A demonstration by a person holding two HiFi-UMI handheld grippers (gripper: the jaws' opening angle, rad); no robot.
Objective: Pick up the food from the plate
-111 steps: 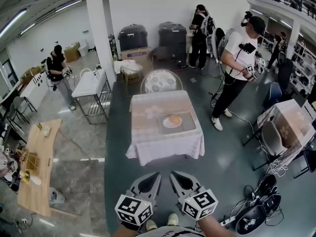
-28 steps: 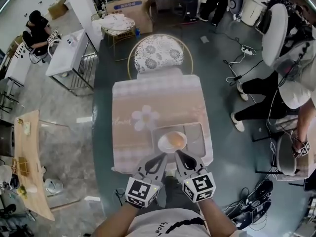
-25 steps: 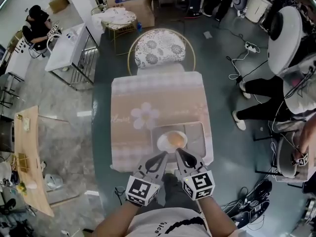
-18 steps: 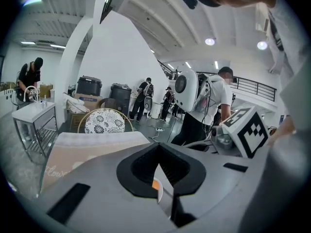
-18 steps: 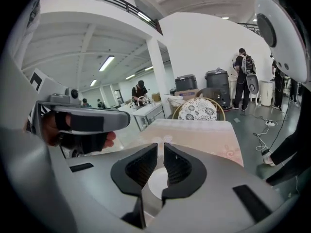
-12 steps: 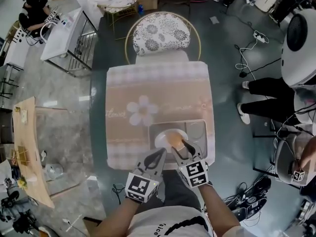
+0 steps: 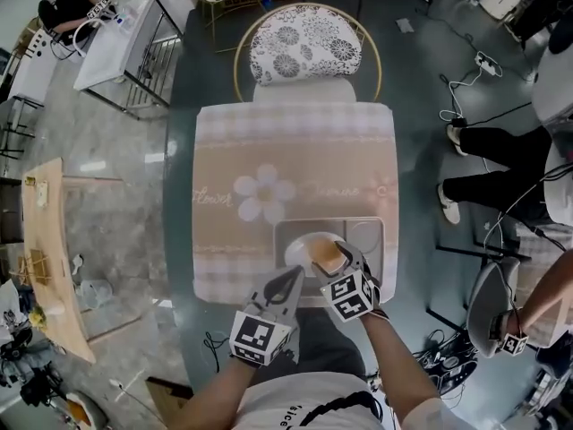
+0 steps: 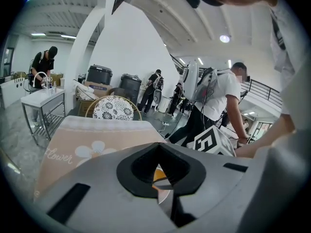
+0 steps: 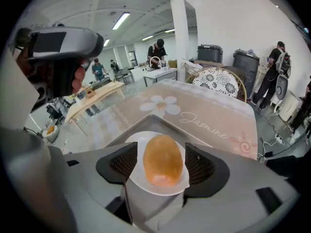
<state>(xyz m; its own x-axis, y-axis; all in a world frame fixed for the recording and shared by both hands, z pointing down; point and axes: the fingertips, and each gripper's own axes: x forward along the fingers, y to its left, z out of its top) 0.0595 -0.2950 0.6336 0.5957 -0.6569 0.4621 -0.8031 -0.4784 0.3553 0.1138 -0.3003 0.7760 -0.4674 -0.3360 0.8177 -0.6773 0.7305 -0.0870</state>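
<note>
Both grippers have come down to the near edge of the table. Your left gripper is clenched on nothing, short of the plate. Your right gripper has just been opening its jaws. They now straddle the bun on the plate without gripping it. My reading: close, then lift.

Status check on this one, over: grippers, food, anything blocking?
Right gripper jaws open, just been opening, straddling the bread roll, not yet touching. Left gripper jaws shut, empty, by the plate. Roll on plate, nothing blocking.
</note>
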